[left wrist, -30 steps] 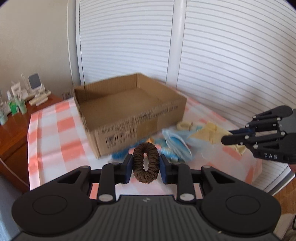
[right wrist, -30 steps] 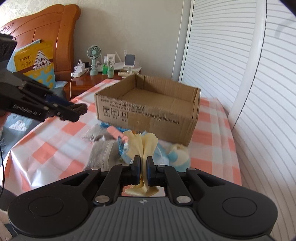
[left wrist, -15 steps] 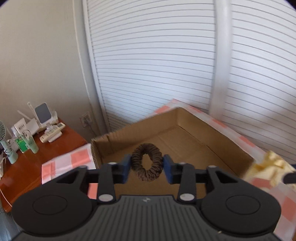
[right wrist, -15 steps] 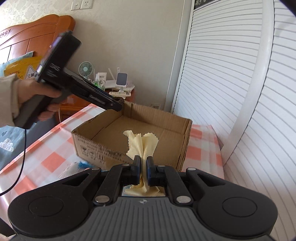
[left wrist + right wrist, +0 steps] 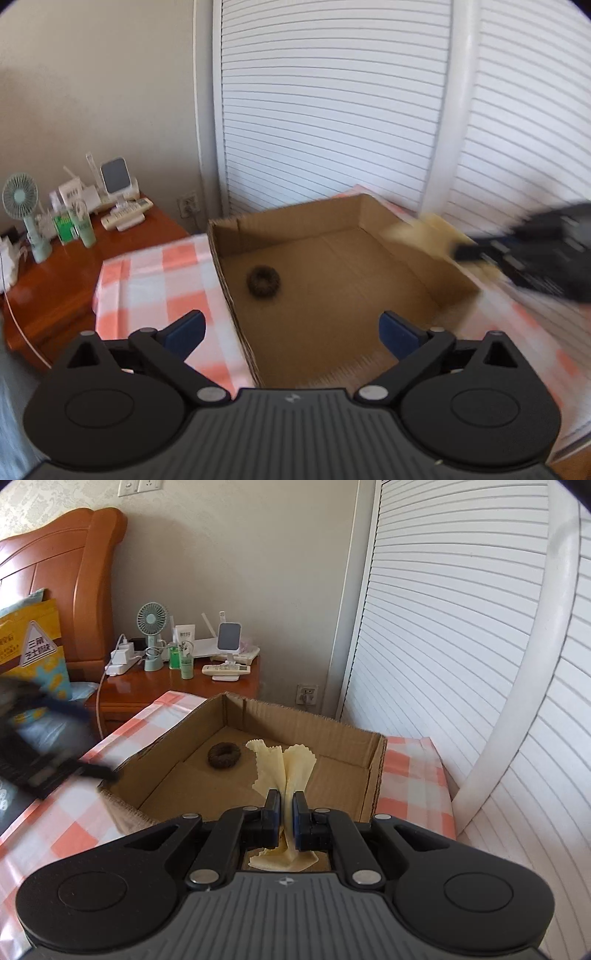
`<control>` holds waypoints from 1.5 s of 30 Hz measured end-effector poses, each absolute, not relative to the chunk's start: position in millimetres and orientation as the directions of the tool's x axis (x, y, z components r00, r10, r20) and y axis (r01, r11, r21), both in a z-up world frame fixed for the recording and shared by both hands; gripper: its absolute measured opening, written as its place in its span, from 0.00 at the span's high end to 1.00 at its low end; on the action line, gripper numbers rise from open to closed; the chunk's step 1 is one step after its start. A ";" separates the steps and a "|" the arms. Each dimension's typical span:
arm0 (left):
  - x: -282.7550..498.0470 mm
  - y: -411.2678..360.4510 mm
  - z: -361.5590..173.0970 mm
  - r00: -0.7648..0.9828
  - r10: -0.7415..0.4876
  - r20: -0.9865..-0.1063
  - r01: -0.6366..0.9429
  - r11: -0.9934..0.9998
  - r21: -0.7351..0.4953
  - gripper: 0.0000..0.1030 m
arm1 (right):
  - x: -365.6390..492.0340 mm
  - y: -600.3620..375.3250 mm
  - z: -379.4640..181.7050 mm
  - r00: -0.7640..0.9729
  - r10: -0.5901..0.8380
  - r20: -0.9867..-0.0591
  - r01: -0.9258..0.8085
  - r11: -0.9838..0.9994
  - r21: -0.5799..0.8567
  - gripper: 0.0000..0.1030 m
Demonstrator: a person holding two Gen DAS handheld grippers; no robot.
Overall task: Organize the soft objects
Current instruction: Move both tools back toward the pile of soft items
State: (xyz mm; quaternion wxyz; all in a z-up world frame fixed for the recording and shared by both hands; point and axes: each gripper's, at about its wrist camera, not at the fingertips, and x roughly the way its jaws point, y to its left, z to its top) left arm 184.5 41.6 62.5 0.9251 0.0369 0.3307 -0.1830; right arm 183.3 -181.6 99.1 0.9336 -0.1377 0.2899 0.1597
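Note:
A brown hair scrunchie [image 5: 263,281] lies flat on the floor of the open cardboard box [image 5: 388,218], near its left wall; in the right wrist view the scrunchie [image 5: 224,754] rests toward the far left of the box [image 5: 306,720]. My left gripper [image 5: 291,328] hovers over the box's near left corner, its jaws opening wide with nothing between them. My right gripper [image 5: 285,808] is shut on a pale yellow cloth [image 5: 284,764], held above the box's near edge. The right gripper [image 5: 535,254] shows as a blur at the box's right side.
The box stands on a table with an orange-and-white checked cloth [image 5: 147,280]. A wooden nightstand [image 5: 177,686] behind it carries a small fan [image 5: 151,620], bottles and a remote. White louvred doors [image 5: 332,103] close off the far side. A wooden headboard [image 5: 66,565] rises at the left.
The left jaws spread apart and let go of the scrunchie, which dropped into the box. The right gripper carried the yellow cloth forward from the pile to above the box.

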 end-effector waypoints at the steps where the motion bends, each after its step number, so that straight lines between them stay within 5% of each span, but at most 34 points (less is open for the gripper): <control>1: 170.8 44.1 60.6 0.712 -0.325 -0.622 0.365 0.928 -0.067 0.03 | 192.7 -179.9 101.0 0.778 0.223 -0.587 -0.378 0.913 -0.155 0.91; 4: 138.8 48.8 51.9 0.718 -0.325 -0.616 0.357 0.931 -0.075 0.03 | 220.3 -172.7 105.9 0.785 0.215 -0.581 -0.363 0.919 -0.150 0.89; 7: 119.8 57.3 47.3 0.729 -0.295 -0.618 0.328 0.942 -0.063 0.03 | 239.4 -167.5 107.7 0.788 0.192 -0.585 -0.341 0.927 -0.154 0.38; 8: 116.5 60.4 46.6 0.731 -0.283 -0.621 0.321 0.946 -0.054 0.03 | 240.8 -167.6 108.3 0.797 0.184 -0.576 -0.327 0.933 -0.154 0.11; 9: 114.2 63.2 45.8 0.731 -0.271 -0.627 0.313 0.949 -0.045 0.03 | 239.7 -168.4 108.2 0.807 0.183 -0.561 -0.317 0.936 -0.150 0.00; 24: 82.7 58.8 36.2 0.750 -0.187 -0.634 0.269 0.963 0.034 0.02 | 182.8 -187.8 100.6 0.790 0.133 -0.599 -0.270 0.952 -0.145 0.00; 45: 55.4 26.0 17.8 0.699 -0.231 -0.677 0.346 0.938 0.037 0.02 | 128.9 -245.0 10.9 0.693 -0.041 -0.720 -0.046 0.994 -0.101 0.00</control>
